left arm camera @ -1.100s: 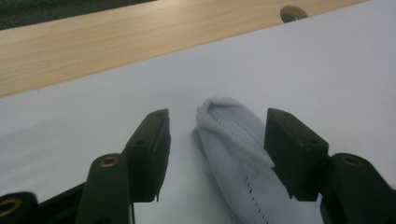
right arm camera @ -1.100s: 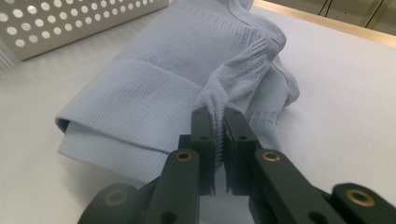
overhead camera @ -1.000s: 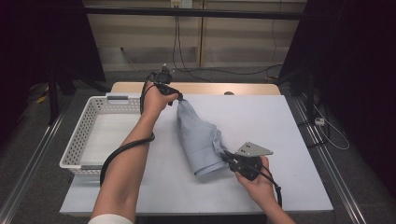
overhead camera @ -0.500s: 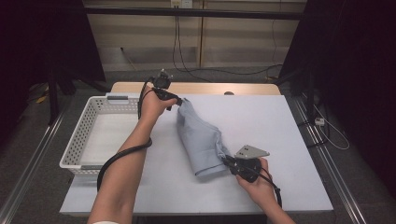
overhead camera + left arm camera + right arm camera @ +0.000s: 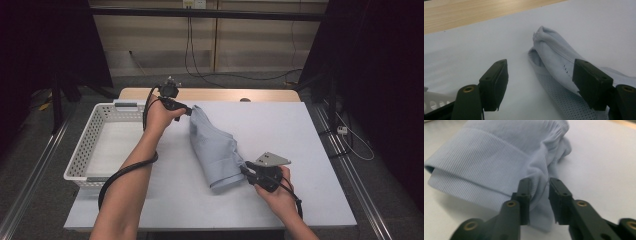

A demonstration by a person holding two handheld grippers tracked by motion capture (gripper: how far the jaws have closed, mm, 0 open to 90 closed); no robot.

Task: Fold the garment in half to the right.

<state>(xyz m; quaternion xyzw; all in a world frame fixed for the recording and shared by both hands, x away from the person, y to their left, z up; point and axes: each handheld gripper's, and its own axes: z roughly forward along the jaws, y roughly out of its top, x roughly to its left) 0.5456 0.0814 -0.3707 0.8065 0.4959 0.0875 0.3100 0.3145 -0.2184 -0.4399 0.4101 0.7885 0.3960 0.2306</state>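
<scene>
Right gripper (image 5: 539, 202) jaws just opening, slightly parted — pale blue ribbed garment (image 5: 499, 157) fold between them, white table (image 5: 604, 157)

Two black handheld two-jaw grippers (image 5: 186, 111) (image 5: 246, 171) with brass-coloured pivot screws, ribbed pads, trailing black cables; grey three-cornered plate (image 5: 272, 159) atop the right one; bare forearms.

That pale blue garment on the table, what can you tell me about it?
The pale blue garment is a soft knit piece folded into a long bundle, lying slantwise on the white table beside the white basket. Its near end shows a ribbed hem; its far end shows a mesh lining. The left gripper stands open at the far end, gripping nothing. The right gripper has just been opening, a fold of cloth between its jaws.
</scene>
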